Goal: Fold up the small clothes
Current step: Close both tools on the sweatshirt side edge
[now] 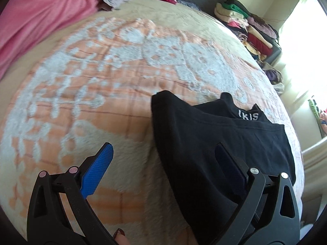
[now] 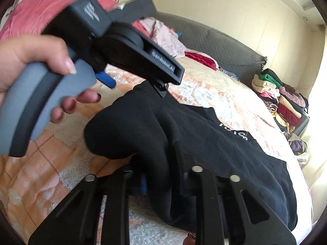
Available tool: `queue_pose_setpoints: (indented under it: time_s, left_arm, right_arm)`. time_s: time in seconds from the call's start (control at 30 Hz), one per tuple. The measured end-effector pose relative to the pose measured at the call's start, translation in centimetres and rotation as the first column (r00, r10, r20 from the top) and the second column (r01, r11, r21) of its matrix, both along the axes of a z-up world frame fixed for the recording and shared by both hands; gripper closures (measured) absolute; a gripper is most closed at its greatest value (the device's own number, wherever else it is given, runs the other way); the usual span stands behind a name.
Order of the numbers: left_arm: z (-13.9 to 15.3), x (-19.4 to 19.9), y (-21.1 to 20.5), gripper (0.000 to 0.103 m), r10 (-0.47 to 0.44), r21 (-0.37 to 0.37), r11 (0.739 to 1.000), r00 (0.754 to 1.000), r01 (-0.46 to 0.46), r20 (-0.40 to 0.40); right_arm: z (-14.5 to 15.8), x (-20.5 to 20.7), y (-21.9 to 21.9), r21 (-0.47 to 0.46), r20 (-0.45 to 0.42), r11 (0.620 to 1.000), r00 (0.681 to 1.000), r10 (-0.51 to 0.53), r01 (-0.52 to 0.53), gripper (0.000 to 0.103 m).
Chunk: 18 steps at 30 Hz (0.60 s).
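A small black garment (image 1: 206, 134) with white lettering on its waistband lies partly folded on the bed's orange and white blanket (image 1: 102, 77). My left gripper (image 1: 163, 159) is open over the garment's left edge, its right pad above the cloth and its left pad over the blanket. In the right wrist view the garment (image 2: 204, 143) is bunched up over my right gripper (image 2: 157, 181), whose jaws are closed on a fold of it. The left gripper's body and the hand that holds it (image 2: 98, 47) sit above the garment's far left corner.
A pink blanket (image 1: 36, 14) is heaped at the bed's far left. A grey headboard (image 2: 224, 47) runs behind. A stack of folded clothes (image 1: 245, 28) stands at the bed's far right, by a bright window. Loose pink and red cloths (image 2: 169, 38) lie near the headboard.
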<state>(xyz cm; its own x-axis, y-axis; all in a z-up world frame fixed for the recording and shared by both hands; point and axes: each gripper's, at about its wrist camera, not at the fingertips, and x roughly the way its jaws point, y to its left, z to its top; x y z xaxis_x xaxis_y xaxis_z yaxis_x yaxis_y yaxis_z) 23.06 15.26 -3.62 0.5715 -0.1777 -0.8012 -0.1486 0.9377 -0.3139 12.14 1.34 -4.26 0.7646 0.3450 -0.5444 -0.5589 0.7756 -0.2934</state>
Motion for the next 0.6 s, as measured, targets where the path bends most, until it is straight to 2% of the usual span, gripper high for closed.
queue_pose_setpoints:
  time_s: [0.03, 0.13, 0.3, 0.33, 0.37, 0.43, 0.5, 0.57, 0.6]
  left_arm:
    - [-0.2, 0.4, 0.0, 0.010, -0.006, -0.008, 1.000, 1.000, 0.006, -0.010]
    - [-0.7, 1.3, -0.1, 0.010, -0.018, -0.034, 0.999, 0.999, 0.017, -0.035]
    - [-0.8, 1.9, -0.7, 0.013, -0.042, -0.087, 0.995, 0.999, 0.041, -0.019]
    - [-0.8, 1.9, -0.7, 0.024, -0.045, -0.094, 0.995, 0.999, 0.043, -0.017]
    - [-0.7, 2.0, -0.8, 0.040, -0.047, -0.102, 0.994, 0.999, 0.045, -0.014]
    - [-0.7, 2.0, -1.1, 0.057, -0.053, -0.111, 0.992, 0.999, 0.051, -0.014]
    - [-0.6, 1.9, -1.3, 0.065, -0.058, -0.104, 0.993, 0.998, 0.057, -0.010]
    - [-0.4, 1.8, -1.5, 0.080, -0.063, -0.105, 0.993, 0.998, 0.062, -0.005]
    - [-0.2, 1.7, -1.6, 0.083, -0.065, -0.101, 0.993, 0.998, 0.064, 0.000]
  right_arm:
    - [0.2, -0.1, -0.2, 0.012, 0.001, 1.000, 1.000, 0.000, 0.000, 0.092]
    - [0.8, -0.5, -0.6, 0.038, 0.001, 0.999, 1.000, -0.011, 0.011, 0.093]
    - [1.1, -0.7, -1.1, 0.090, -0.030, 0.995, 0.999, -0.032, 0.035, 0.093]
    - [1.2, -0.7, -1.1, 0.097, -0.034, 0.995, 0.999, -0.035, 0.038, 0.093]
    - [1.1, -0.7, -1.1, 0.104, -0.038, 0.994, 0.999, -0.039, 0.043, 0.093]
    - [1.1, -0.6, -1.1, 0.118, -0.049, 0.992, 0.998, -0.046, 0.051, 0.093]
    - [1.2, -0.6, -1.2, 0.131, -0.055, 0.989, 0.997, -0.054, 0.061, 0.093]
    - [1.3, -0.6, -1.3, 0.144, -0.059, 0.987, 0.996, -0.061, 0.069, 0.093]
    - [1.3, -0.6, -1.4, 0.148, -0.060, 0.986, 0.996, -0.064, 0.072, 0.093]
